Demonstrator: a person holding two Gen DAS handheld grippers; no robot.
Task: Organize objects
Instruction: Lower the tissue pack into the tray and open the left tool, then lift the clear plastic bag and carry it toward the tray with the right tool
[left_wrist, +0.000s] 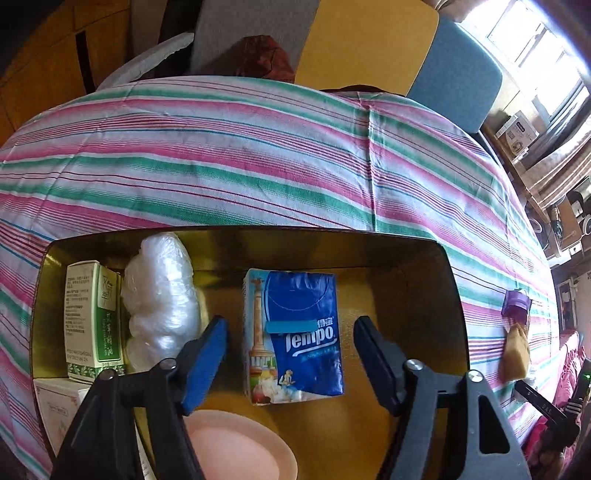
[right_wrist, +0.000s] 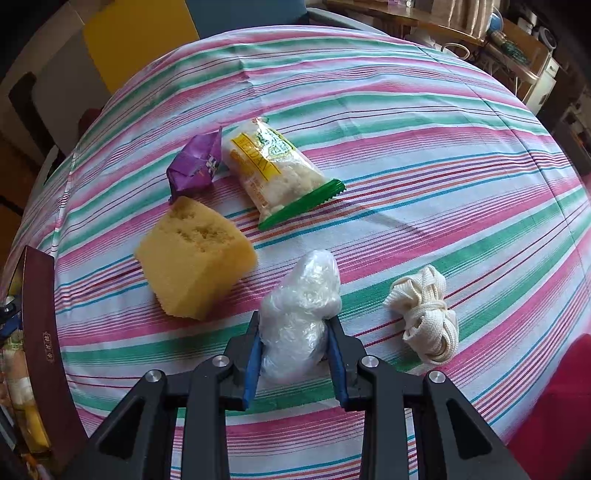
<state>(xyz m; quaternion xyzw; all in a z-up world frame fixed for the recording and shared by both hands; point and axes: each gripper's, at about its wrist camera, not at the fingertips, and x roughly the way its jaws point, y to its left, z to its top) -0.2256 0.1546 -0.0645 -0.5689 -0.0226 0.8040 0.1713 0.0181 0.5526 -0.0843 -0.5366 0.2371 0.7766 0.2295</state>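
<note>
My left gripper (left_wrist: 290, 338) is open above a gold-lined box (left_wrist: 439, 295), its fingers either side of a blue Tempo tissue pack (left_wrist: 295, 336) lying in the box. The box also holds a green and white carton (left_wrist: 92, 317), a clear plastic bundle (left_wrist: 160, 299), a white carton (left_wrist: 55, 410) and a pink round thing (left_wrist: 236, 446). My right gripper (right_wrist: 293, 330) is shut on a second clear plastic bundle (right_wrist: 299, 310) on the striped tablecloth (right_wrist: 406, 147). A yellow sponge (right_wrist: 194, 256), a purple packet (right_wrist: 194, 164), a snack packet (right_wrist: 273, 170) and a coil of white strap (right_wrist: 426, 310) lie around it.
The box's dark red side (right_wrist: 40, 332) stands at the left edge of the right wrist view. The sponge (left_wrist: 515, 354) and purple packet (left_wrist: 515, 302) show far right in the left wrist view. Chairs (left_wrist: 373, 40) stand beyond the table's far edge.
</note>
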